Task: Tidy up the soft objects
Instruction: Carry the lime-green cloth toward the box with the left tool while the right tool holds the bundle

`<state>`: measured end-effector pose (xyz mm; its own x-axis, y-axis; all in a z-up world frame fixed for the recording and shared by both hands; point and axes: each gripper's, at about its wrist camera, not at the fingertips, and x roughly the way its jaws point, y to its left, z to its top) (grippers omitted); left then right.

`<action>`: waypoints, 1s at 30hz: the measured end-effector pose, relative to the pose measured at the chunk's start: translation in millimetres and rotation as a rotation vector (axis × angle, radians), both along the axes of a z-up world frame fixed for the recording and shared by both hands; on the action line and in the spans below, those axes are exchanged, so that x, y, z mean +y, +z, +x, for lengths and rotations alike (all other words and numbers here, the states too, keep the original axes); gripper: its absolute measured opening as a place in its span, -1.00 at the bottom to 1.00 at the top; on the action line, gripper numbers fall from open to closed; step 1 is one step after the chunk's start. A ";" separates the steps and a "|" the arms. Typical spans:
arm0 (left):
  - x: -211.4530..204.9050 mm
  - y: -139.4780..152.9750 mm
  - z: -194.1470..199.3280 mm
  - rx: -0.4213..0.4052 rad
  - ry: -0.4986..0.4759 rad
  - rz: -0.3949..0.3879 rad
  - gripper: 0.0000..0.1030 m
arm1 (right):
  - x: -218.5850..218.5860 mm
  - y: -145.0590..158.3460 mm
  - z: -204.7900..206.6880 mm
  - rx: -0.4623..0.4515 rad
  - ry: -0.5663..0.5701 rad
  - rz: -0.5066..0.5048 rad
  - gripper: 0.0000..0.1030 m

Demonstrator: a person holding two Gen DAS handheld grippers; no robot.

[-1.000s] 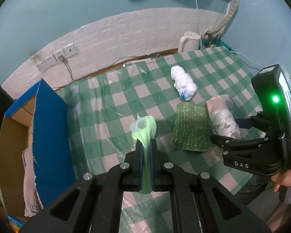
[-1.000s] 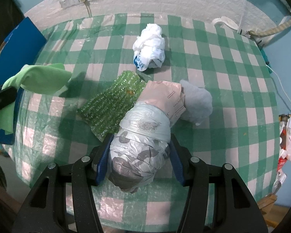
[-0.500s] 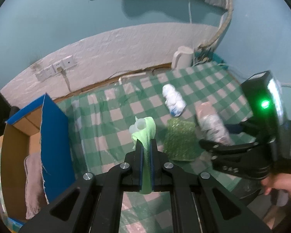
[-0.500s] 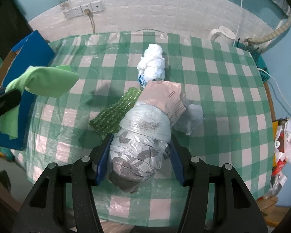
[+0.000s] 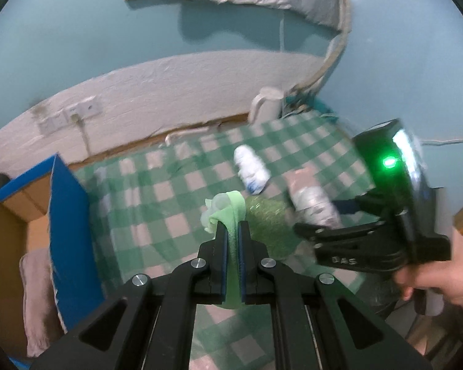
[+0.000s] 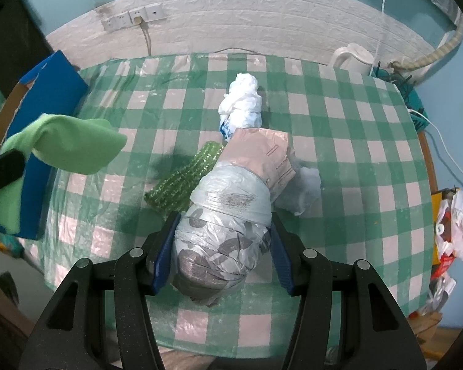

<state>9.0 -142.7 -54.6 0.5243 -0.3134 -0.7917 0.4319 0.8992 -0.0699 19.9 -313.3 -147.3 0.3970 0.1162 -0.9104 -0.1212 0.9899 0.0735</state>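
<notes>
Both hands loaded. My left gripper (image 5: 233,231) is clamped tight on the green cloth (image 5: 228,209), which bunches above the pads and hangs limp below them. My right gripper (image 6: 222,243) is closed around the taped bundle (image 6: 228,215), pads pressing both flanks of its fat end, pink wrapped end sticking out ahead toward 12 o'clock. Both loads look clear of the table (image 6: 355,141).

The relation that counts: the box (image 5: 68,212).
- Left view: box at 9 o'clock from the cloth, blue flap standing up along the table's edge, open mouth beyond it. A pinkish cloth (image 5: 37,289) lies inside already.
- Right view: box (image 6: 46,92) at 10 o'clock, well apart from the bundle, with the green cloth (image 6: 68,141) hanging between.
- So the left hand is the nearer one by a good margin (my judgement: cloth goes in first, bundle after).
- Bundle's long axis runs 6 to 12 in the right view, straight along the fingers.

Left on the table, by the right view: white bag (image 6: 240,104) at 12 o'clock, green mat (image 6: 182,182) touching the bundle's left side in frame, pale wad (image 6: 305,191) at 2 o'clock.

Risk, as I read it: the limp cloth could snag on the upright flap unless carried over it.
</notes>
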 end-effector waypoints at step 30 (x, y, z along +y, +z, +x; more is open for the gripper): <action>9.8 -28.9 9.8 0.058 -0.014 0.070 -0.88 | 32.3 37.3 28.7 -0.041 0.112 0.163 0.07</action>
<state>18.8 -132.9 -83.4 0.4725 -0.2629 -0.8412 0.4416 0.8966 -0.0322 48.6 -281.0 -110.0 0.4097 0.3059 -0.8594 -0.2361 0.9456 0.2240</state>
